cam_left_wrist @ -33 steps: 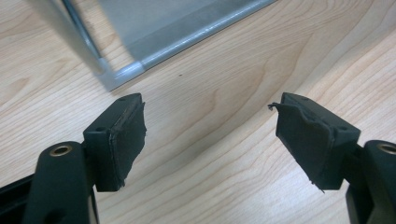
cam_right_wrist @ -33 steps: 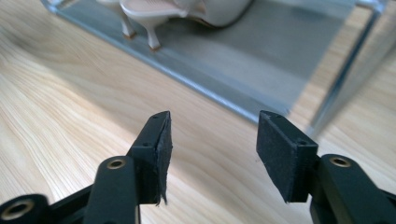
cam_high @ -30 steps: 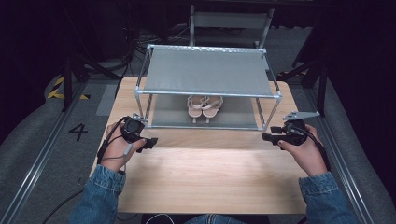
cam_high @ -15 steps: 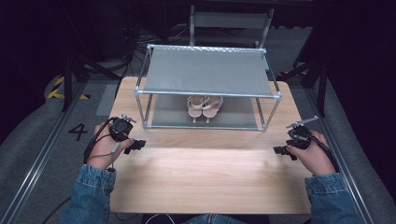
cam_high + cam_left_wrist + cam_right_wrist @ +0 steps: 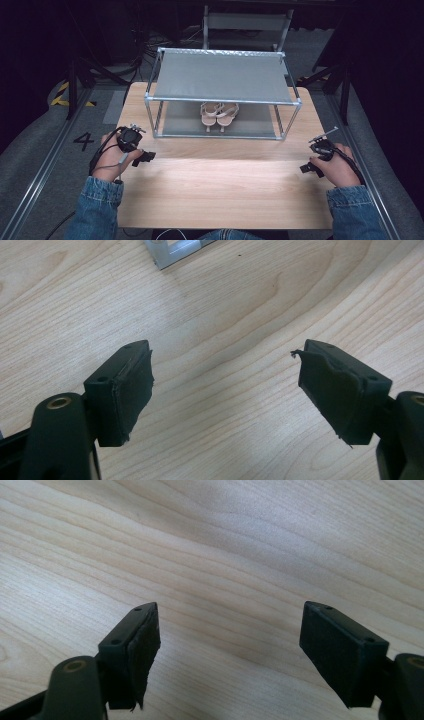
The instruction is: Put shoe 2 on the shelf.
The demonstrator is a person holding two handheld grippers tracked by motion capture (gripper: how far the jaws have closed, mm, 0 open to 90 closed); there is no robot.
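**Sandals sit on the rack's lower shelf, both tongs empty**

High view: the pair of sandals (image 5: 219,115) stands side by side on the lower shelf of the metal shoe rack (image 5: 222,77), near its middle, long axes running front to back, toes towards the person. The upper shelf is bare. The left tongs (image 5: 145,156) hover over the worktop (image 5: 220,190) just in front of the rack's left front post; the right tongs (image 5: 309,169) sit out by the worktop's right edge. The sandals lie ahead and inward of both, and I'd judge the left hand the nearer.

Left gripper view: jaws standing wide apart, nothing between them, only wood grain below and the foot of a rack post (image 5: 175,251) at the top.

Right gripper view: jaws have just been opening and now stand wide, nothing between them, bare worktop underneath.
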